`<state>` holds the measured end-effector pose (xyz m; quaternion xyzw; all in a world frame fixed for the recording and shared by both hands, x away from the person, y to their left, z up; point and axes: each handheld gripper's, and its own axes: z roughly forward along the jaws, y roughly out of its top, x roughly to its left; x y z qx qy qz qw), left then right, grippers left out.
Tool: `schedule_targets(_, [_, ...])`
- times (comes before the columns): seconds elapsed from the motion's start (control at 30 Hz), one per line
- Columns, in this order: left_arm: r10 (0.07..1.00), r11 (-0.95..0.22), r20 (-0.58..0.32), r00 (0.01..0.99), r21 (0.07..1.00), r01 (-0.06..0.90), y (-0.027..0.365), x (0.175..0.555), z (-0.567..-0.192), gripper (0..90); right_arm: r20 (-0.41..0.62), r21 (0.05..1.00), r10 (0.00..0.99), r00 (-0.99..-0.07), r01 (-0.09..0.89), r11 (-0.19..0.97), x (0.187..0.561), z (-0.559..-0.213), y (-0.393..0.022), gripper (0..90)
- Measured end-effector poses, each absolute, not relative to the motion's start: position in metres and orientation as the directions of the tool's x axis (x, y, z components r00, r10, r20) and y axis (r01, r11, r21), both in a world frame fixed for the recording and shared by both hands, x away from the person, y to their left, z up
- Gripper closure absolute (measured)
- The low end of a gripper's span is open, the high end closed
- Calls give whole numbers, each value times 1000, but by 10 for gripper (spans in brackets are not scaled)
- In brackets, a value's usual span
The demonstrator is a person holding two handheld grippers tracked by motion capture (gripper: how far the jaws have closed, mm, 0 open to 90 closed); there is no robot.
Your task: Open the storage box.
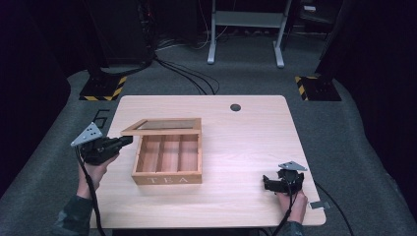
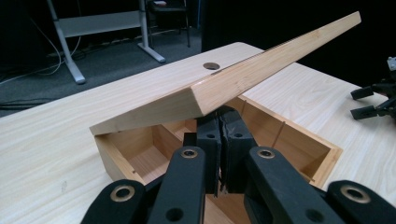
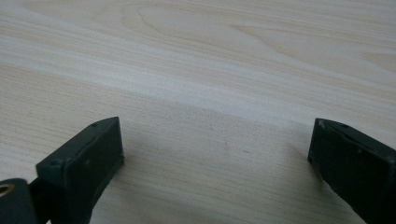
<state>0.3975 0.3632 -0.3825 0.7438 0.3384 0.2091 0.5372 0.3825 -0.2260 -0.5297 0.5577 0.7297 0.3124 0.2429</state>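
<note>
The tea box sits on the table, right in front of your left gripper. Its lid is tilted up, and the lid's front edge rests on top of your left jaws. Those jaws are pressed tight together, with nothing pinched between them. Under the lid you can see the little wooden rooms inside. Your right gripper is well apart from the box, low over bare table, jaws spread wide and holding nothing.
</note>
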Motion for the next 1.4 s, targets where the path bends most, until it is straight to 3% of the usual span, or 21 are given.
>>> schedule_targets(1.4, [738,-189,-63,671,937,295,357,443,-341,877,-4,726,967,-256,664,179,382,-530,-226,27])
